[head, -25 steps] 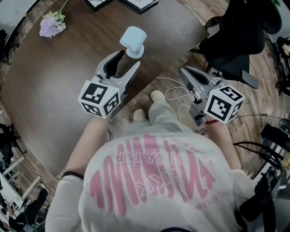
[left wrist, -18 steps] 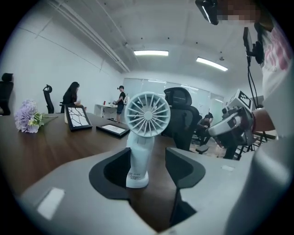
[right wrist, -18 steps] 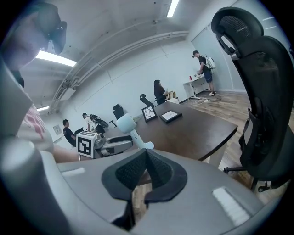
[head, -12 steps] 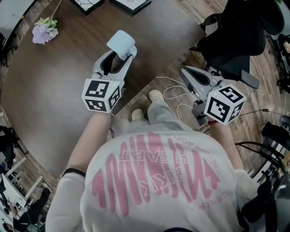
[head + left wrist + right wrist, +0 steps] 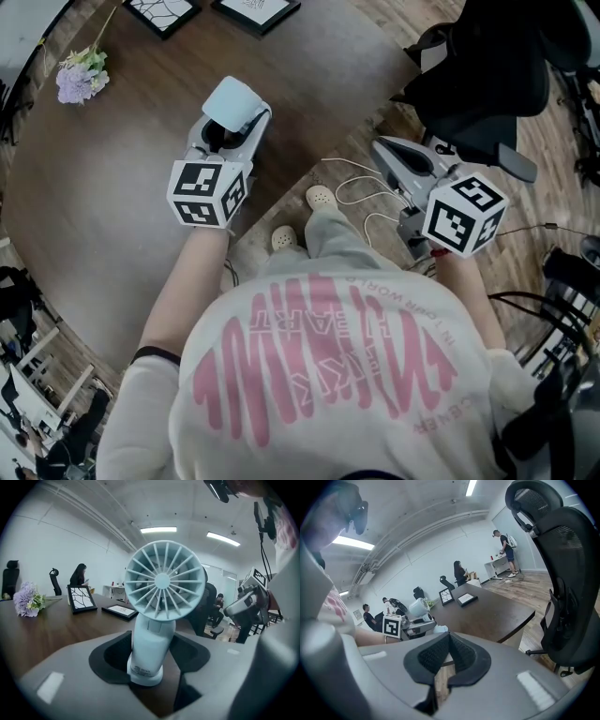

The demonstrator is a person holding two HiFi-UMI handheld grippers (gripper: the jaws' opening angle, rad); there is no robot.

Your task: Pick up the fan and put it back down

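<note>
A pale blue handheld fan [image 5: 234, 101] stands upright on its base on the dark brown table [image 5: 112, 187]. In the left gripper view the fan [image 5: 159, 602] fills the middle, its grille facing the camera. My left gripper [image 5: 230, 128] is around the fan's stem; its jaws are opening, with the stem between the black pads [image 5: 110, 653] and the base resting on the table. My right gripper [image 5: 382, 147] hangs off the table's edge, above the floor, shut with nothing in it; its pads [image 5: 433, 656] meet at the tips.
Purple flowers [image 5: 77, 80] lie at the table's far left. Two framed pictures [image 5: 161, 11] lie at the far edge. A black office chair [image 5: 487, 84] stands to the right of the table, close to the right gripper. White cables [image 5: 366, 202] lie on the wooden floor.
My left gripper has moved forward to the fan, which now stands between its jaws instead of beyond their tips. The right gripper has hardly shifted.
</note>
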